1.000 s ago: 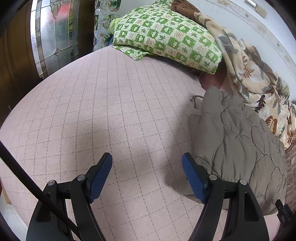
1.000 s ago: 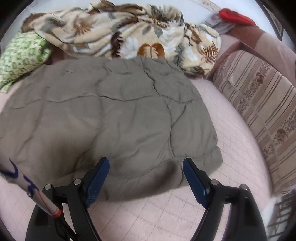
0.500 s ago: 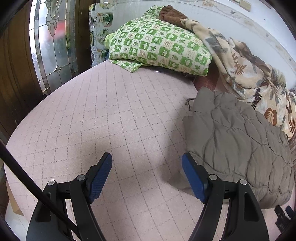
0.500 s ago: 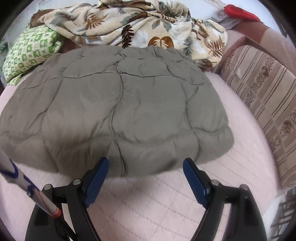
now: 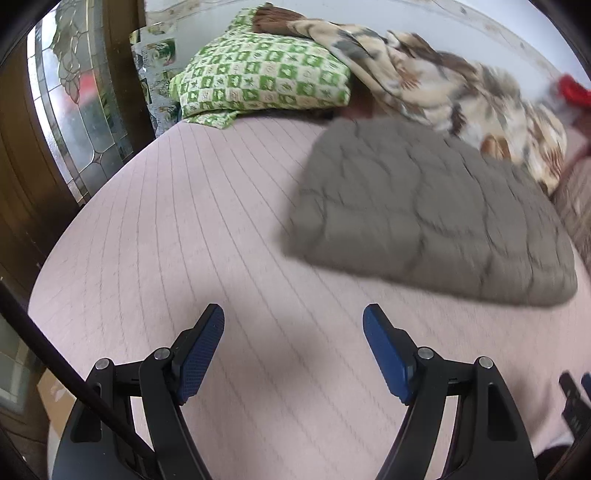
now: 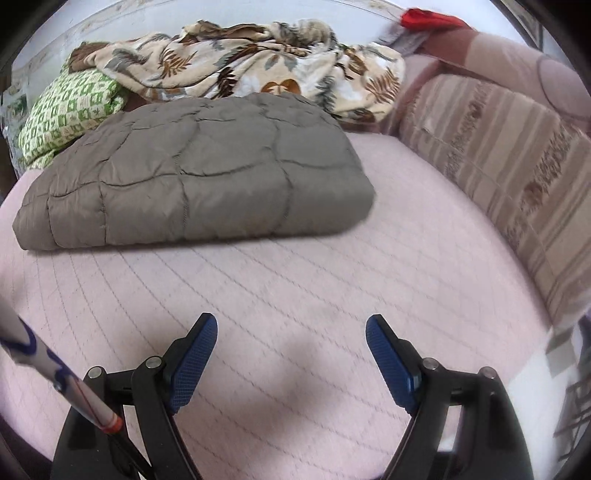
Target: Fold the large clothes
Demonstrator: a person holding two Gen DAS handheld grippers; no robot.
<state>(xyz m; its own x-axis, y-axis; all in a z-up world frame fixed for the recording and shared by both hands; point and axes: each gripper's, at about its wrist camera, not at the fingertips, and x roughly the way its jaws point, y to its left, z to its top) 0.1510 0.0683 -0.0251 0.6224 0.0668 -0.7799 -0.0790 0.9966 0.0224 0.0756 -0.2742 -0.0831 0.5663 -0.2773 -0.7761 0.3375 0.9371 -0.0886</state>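
Note:
A grey-brown quilted jacket [image 6: 199,177] lies folded in a flat rectangle on the pink quilted bed [image 6: 295,295]. In the left wrist view the jacket [image 5: 424,214] is ahead and to the right, blurred. My left gripper [image 5: 293,332] is open and empty over bare bed, well short of the jacket. My right gripper [image 6: 291,339] is open and empty, also over bare bed, with the jacket's near edge some way ahead and to the left.
A green checked pillow [image 5: 266,81] and a leaf-print blanket [image 6: 258,70] lie along the wall behind the jacket. A striped cushion [image 6: 509,177] bounds the bed at the right. A stained-glass door [image 5: 74,110] stands left. A red item [image 6: 424,18] sits far right.
Both grippers have drawn back from the jacket, which now lies farther ahead. The left view has swung right, so more of the jacket shows. Both stay open.

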